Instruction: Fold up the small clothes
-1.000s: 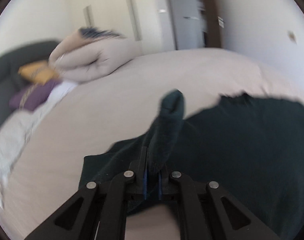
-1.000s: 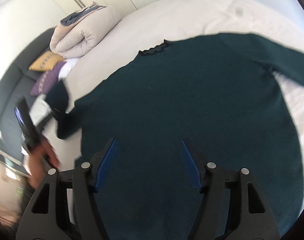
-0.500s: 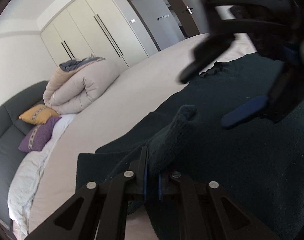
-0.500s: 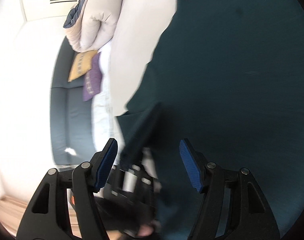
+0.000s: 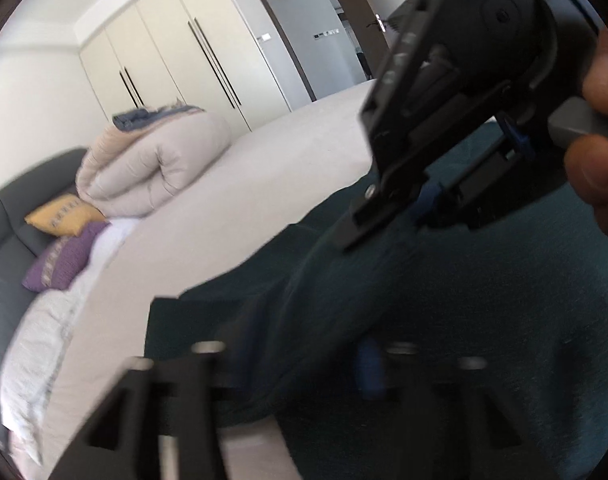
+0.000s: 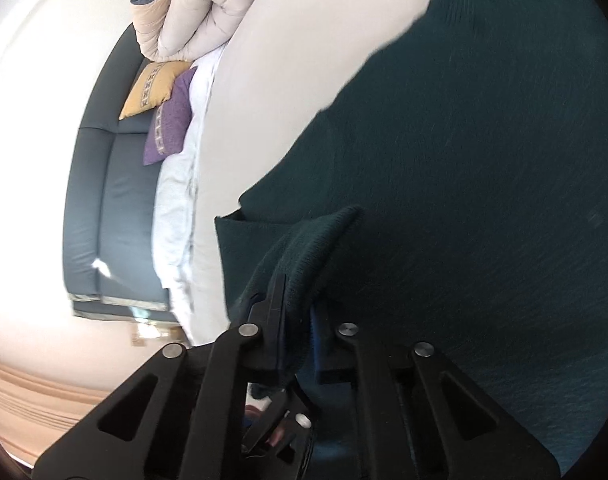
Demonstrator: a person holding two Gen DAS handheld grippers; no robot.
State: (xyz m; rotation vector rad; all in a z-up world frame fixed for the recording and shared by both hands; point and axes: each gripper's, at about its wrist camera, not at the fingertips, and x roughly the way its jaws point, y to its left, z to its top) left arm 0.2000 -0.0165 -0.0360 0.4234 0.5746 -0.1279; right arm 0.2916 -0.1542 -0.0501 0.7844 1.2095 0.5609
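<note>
A dark green sweater point(image 5: 484, 320) point(image 6: 464, 160) lies spread on the beige bed point(image 5: 263, 168). Its sleeve point(image 5: 324, 300) point(image 6: 316, 240) rises off the body of the garment. In the right wrist view my right gripper point(image 6: 295, 320) is shut on the sleeve's end. From the left wrist view the right gripper point(image 5: 384, 224) comes in from the upper right, with a person's fingers point(image 5: 592, 176) on its handle. My left gripper point(image 5: 299, 364) is blurred at the bottom; its jaws are opening, with the sleeve passing loosely between them.
A rolled beige duvet point(image 5: 155, 160) point(image 6: 195, 8) sits at the head of the bed. A yellow pillow point(image 5: 61, 216) and a purple pillow point(image 5: 63, 256) lean on the dark grey headboard point(image 5: 3, 240). Cream wardrobes point(image 5: 163, 48) and a doorway point(image 5: 312, 40) stand behind.
My right gripper swung across to the left one and shut on the sleeve. The left gripper's jaws, clamped on the sleeve before, have spread apart.
</note>
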